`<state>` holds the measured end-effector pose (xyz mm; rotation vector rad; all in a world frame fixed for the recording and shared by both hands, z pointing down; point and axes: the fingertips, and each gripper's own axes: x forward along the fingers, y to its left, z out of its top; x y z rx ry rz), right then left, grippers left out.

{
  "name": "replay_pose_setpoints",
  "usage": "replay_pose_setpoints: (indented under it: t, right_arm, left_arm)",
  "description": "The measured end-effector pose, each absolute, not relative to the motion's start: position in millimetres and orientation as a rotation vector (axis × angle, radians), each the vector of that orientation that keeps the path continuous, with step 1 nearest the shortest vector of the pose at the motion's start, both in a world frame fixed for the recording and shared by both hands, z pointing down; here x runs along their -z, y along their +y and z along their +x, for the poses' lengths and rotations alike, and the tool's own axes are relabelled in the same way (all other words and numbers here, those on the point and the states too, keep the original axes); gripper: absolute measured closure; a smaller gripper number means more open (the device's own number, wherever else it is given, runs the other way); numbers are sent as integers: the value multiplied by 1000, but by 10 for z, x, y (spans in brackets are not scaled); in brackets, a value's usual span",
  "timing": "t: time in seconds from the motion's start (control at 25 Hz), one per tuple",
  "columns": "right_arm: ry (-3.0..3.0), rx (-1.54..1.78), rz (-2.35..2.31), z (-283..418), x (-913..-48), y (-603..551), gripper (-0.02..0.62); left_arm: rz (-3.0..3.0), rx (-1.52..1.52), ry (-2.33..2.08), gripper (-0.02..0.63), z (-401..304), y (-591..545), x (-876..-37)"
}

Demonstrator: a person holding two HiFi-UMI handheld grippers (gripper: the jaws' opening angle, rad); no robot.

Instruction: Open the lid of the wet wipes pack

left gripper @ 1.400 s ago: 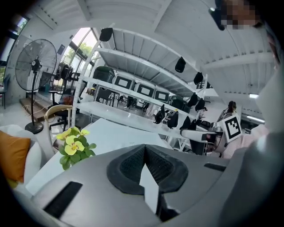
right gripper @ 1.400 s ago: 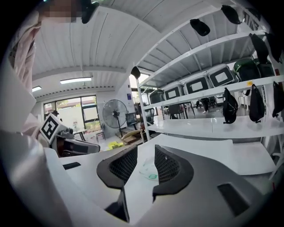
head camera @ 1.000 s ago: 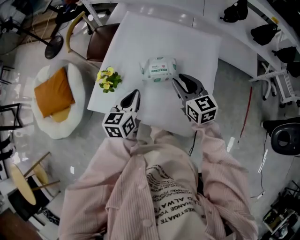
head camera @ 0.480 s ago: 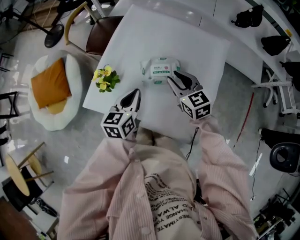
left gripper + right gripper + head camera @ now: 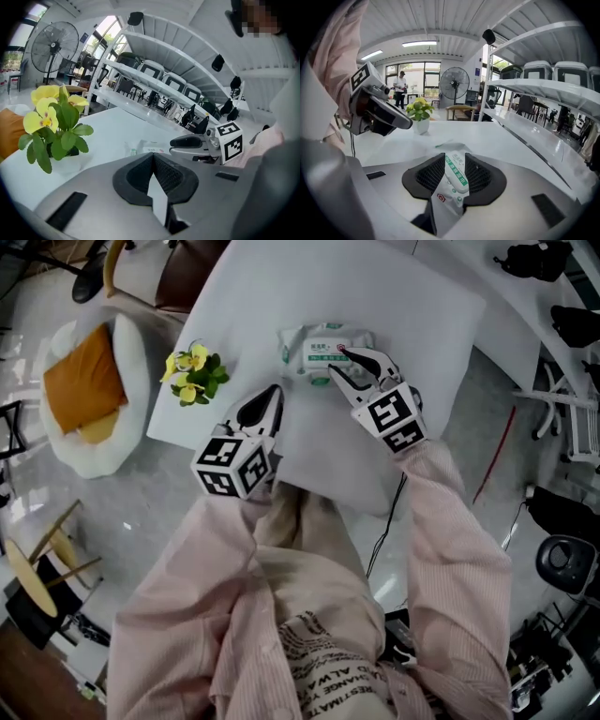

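The wet wipes pack (image 5: pixel 319 345), white with a green label, lies flat on the white table (image 5: pixel 394 296). My right gripper (image 5: pixel 337 362) is over its near right part, open, with one jaw on each side of the label. In the right gripper view the pack (image 5: pixel 457 176) fills the gap between the dark pads (image 5: pixel 429 176); I cannot tell if they touch it. My left gripper (image 5: pixel 270 399) hangs shut and empty near the table's front edge, a short way from the pack. The left gripper view shows the pack (image 5: pixel 145 149) and the right gripper (image 5: pixel 187 141) beyond its jaws.
A small pot of yellow flowers (image 5: pixel 192 376) stands at the table's left edge, left of the pack. A round white seat with an orange cushion (image 5: pixel 89 395) is on the floor to the left. Chairs and dark gear sit along the right side.
My right gripper has moved forward from the table's front onto the pack. The left gripper has held almost still. The head view has shifted.
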<state>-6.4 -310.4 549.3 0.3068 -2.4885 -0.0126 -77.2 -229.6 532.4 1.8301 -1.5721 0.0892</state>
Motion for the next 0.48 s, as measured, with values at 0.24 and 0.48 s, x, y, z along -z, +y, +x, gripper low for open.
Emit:
replay_pose_setpoints:
  t: [0.24,0.48]
  right_arm:
    - [-2417,176,188,-133,-5674,-3058,492]
    - [-2366,257,139,-138,-5836,-3020,492]
  left_arm:
    - [1816,-78,-1553,607,-800,-2323,-5533]
    - [1808,-58,-1537,607,-806,-2356,-5681]
